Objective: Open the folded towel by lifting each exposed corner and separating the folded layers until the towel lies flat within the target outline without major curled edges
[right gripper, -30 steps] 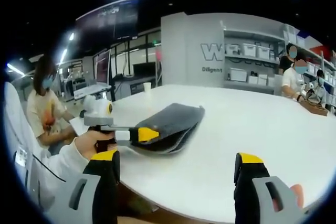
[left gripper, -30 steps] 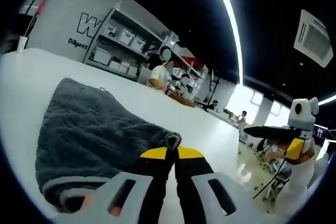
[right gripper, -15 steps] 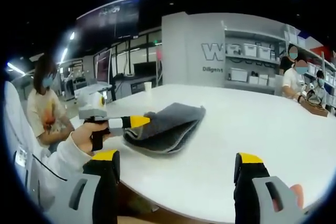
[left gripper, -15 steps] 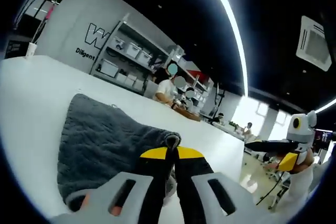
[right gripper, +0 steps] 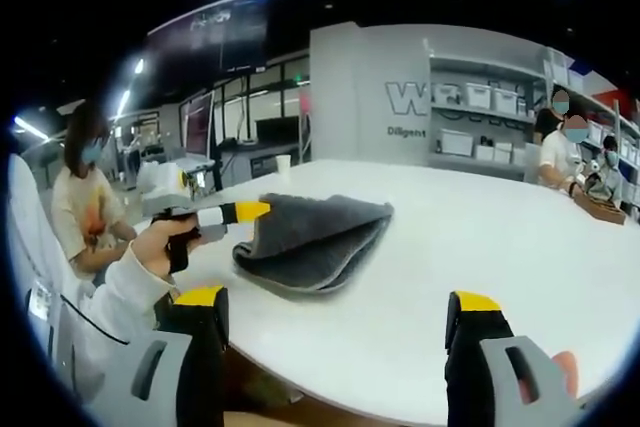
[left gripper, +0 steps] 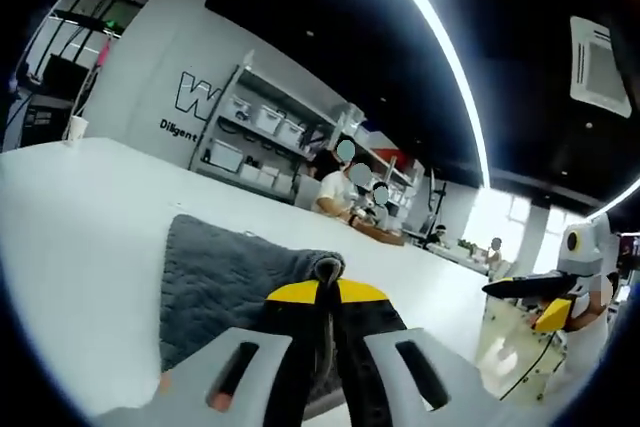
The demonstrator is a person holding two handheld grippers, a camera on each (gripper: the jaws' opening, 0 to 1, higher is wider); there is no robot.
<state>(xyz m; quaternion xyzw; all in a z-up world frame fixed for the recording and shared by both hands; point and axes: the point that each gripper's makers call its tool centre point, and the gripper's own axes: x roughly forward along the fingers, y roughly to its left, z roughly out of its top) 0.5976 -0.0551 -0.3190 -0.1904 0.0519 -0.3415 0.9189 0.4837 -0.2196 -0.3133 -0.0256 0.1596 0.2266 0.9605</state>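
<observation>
Left tongs (left gripper: 328,292) pinch a corner of the grey towel (right gripper: 315,234), lifting its top layer off the white table (right gripper: 480,237).
Right tongs (right gripper: 335,312) hang spread wide apart at the table's near edge, gripping nothing. Beyond the towel stand a paper cup (right gripper: 283,164) and wall shelves with bins (right gripper: 470,117); people sit at the far side and beside the table (right gripper: 85,202).

Bench: white, broad (right gripper: 480,237)
Wall: grey, lettered (right gripper: 360,87)
Shelves: white bins (right gripper: 480,97)
Ceiling: dark, light strip (left gripper: 440,47)
</observation>
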